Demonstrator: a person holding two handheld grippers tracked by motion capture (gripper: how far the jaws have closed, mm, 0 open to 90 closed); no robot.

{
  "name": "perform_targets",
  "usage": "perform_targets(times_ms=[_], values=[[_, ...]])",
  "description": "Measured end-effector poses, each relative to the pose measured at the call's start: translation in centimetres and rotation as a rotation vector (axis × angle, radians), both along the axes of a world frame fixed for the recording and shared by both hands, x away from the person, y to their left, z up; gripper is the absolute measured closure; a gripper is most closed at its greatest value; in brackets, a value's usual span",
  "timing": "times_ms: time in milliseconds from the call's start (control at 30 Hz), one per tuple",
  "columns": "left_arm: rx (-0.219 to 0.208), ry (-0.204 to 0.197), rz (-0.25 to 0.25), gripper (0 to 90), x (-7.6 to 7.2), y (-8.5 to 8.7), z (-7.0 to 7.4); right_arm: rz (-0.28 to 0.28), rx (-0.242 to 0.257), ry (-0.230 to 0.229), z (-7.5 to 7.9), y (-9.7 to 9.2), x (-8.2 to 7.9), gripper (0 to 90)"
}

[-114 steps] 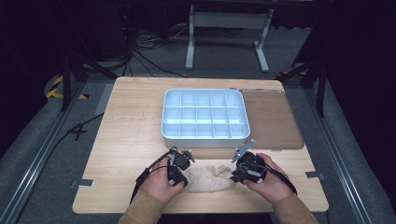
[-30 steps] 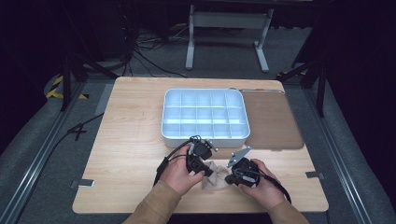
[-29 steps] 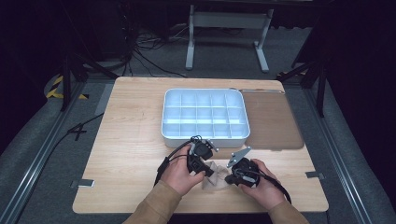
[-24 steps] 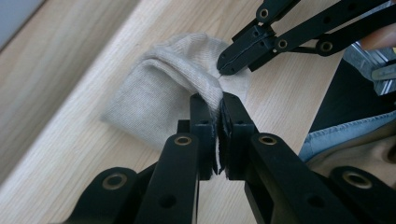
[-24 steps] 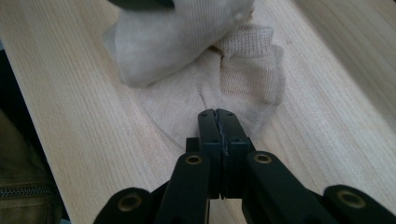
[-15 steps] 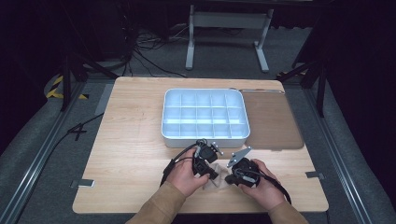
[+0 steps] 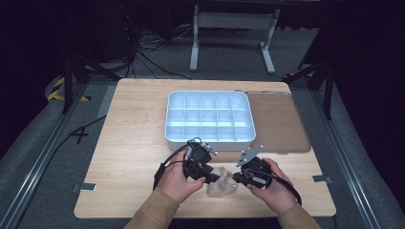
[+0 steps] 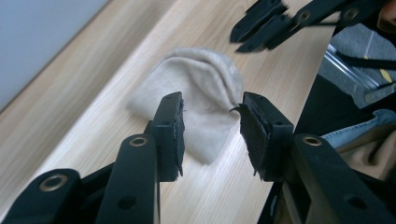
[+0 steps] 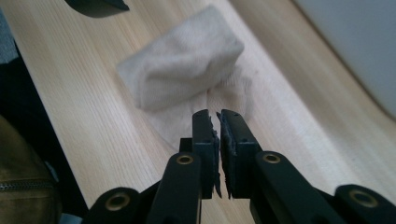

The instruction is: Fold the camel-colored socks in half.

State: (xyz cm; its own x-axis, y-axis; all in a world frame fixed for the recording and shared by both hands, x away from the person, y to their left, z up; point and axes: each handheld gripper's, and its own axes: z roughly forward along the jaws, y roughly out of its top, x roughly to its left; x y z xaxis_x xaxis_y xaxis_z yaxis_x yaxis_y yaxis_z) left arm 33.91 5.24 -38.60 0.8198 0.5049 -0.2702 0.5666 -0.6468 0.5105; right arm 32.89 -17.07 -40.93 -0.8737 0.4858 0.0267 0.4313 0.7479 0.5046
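Right now my left gripper (image 7: 208,177) has its jaws standing well apart; they have just been opening, and the beige sock (image 8: 201,100) lies on the wood beyond them, framed by the gap but pressed by neither pad. In the left gripper view the pads (image 8: 173,135) look rough and frayed, black against the pale knit. My right gripper (image 9: 219,123) has its jaws nearly together, only a thin slit showing between them, with nothing clamped; they have just eased open a touch. The sock sits just ahead of those tips, its thin flat layer reaching almost under them and a thicker folded bundle a little farther out.

From the high view the sock (image 7: 222,182) is between my two grippers, the right gripper (image 7: 237,176) at its other flank, all near the table's near edge (image 7: 205,213). So there is little room behind me, and open bare wood to the left of my left hand (image 7: 177,180) and to the right of my right hand (image 7: 272,183).

Ahead of both grippers, close by, stands the white compartment tray (image 7: 208,141), hard, glossy and rounded at the corners, its grid of square cells walled by thin ribs. A flat brown mat (image 7: 279,121) lies beside it. The tabletop is light grained wood, smooth and matte; the sock is soft, finely ribbed and rumpled.
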Motion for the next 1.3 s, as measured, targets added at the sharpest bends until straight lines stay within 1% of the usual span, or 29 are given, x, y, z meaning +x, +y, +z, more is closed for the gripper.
perform_targets(times_ms=[33,67,167,200,233,300,333,367,400,433,467,567,600,667,700,767,800,833,867,933,967,1000,1033,1167,1267,1300], values=[[0.001,0.003,0.013,60.2,-0.2,0.3,0.1,0.001,0.010,-0.014,0.5,0.1,-0.1,85.8],[-0.001,0.000,0.022,60.2,-0.3,0.8,0.2,0.003,0.018,-0.017,0.8,0.2,-0.1,86.0],[0.013,-0.004,0.045,60.5,-0.7,1.8,0.2,0.032,0.051,-0.045,2.0,0.9,-0.2,86.8],[0.022,0.000,0.054,60.8,-0.9,2.1,0.1,0.043,0.061,-0.045,2.2,1.2,-0.2,86.9],[0.022,0.000,0.054,61.1,-0.9,2.1,0.1,0.043,0.061,-0.045,2.2,1.2,-0.2,86.9],[0.035,-0.002,0.065,61.3,-1.1,2.7,0.0,0.060,0.066,-0.054,2.5,2.0,-0.2,86.9],[0.034,-0.001,0.074,61.3,-1.2,3.0,-0.1,0.080,0.070,-0.051,2.5,2.8,-0.2,87.0],[0.037,0.000,0.083,61.3,-1.4,3.2,-0.1,0.080,0.070,-0.051,2.5,2.8,-0.2,87.0],[0.041,0.001,0.091,61.5,-1.5,3.4,-0.2,0.094,0.067,-0.052,2.3,3.4,0.0,87.1],[0.048,0.000,0.098,61.5,-1.6,3.8,-0.3,0.102,0.066,-0.050,2.2,3.7,0.0,87.1],[0.048,0.000,0.098,61.7,-1.6,3.8,-0.3,0.102,0.066,-0.050,2.2,3.7,0.0,87.1],[0.070,0.001,0.111,61.9,-1.8,4.3,-0.5,0.115,0.051,-0.045,1.5,4.6,0.3,87.0],[0.072,-0.001,0.112,61.9,-1.8,4.3,-0.6,0.119,0.046,-0.041,1.3,4.7,0.4,86.9],[0.080,0.003,0.114,61.9,-1.8,4.3,-0.7,0.116,0.035,-0.044,1.0,4.9,0.5,87.0],[0.081,-0.001,0.112,61.8,-1.8,4.2,-0.7,0.109,0.028,-0.039,0.8,4.9,0.6,87.0],[0.081,0.004,0.112,61.5,-1.7,4.1,-0.9,0.101,0.021,-0.029,0.6,4.6,0.7,87.2],[0.085,-0.003,0.106,61.5,-1.5,4.0,-0.9,0.098,0.024,-0.026,0.6,4.4,0.7,87.2],[0.086,0.003,0.108,61.5,-1.5,3.9,-0.9,0.090,0.023,-0.026,0.5,4.3,0.7,87.2],[0.084,-0.005,0.102,61.4,-1.4,3.8,-0.9,0.088,0.023,-0.024,0.5,4.1,0.7,87.2],[0.086,0.000,0.098,61.5,-1.3,3.4,-0.9,0.079,0.023,-0.020,0.4,3.8,0.6,87.1],[0.089,-0.008,0.093,61.5,-1.2,3.2,-0.9,0.073,0.019,-0.020,0.4,3.6,0.6,87.0],[0.080,-0.013,0.090,61.8,-1.1,3.0,-1.0,0.064,0.020,-0.019,0.3,3.4,0.6,87.0],[0.087,-0.016,0.079,62.0,-1.0,2.8,-1.0,0.064,0.018,-0.015,0.2,3.2,0.6,86.7],[0.088,-0.006,0.071,62.5,-0.7,1.9,-1.2,0.042,0.016,-0.010,-0.2,2.6,0.4,86.6],[0.089,-0.011,0.059,63.1,-0.5,1.4,-1.4,0.031,0.014,-0.007,-0.6,2.2,0.3,86.4],[0.089,-0.018,0.052,63.5,-0.4,1.2,-1.5,0.028,0.012,-0.004,-0.7,2.1,0.3,86.4]])
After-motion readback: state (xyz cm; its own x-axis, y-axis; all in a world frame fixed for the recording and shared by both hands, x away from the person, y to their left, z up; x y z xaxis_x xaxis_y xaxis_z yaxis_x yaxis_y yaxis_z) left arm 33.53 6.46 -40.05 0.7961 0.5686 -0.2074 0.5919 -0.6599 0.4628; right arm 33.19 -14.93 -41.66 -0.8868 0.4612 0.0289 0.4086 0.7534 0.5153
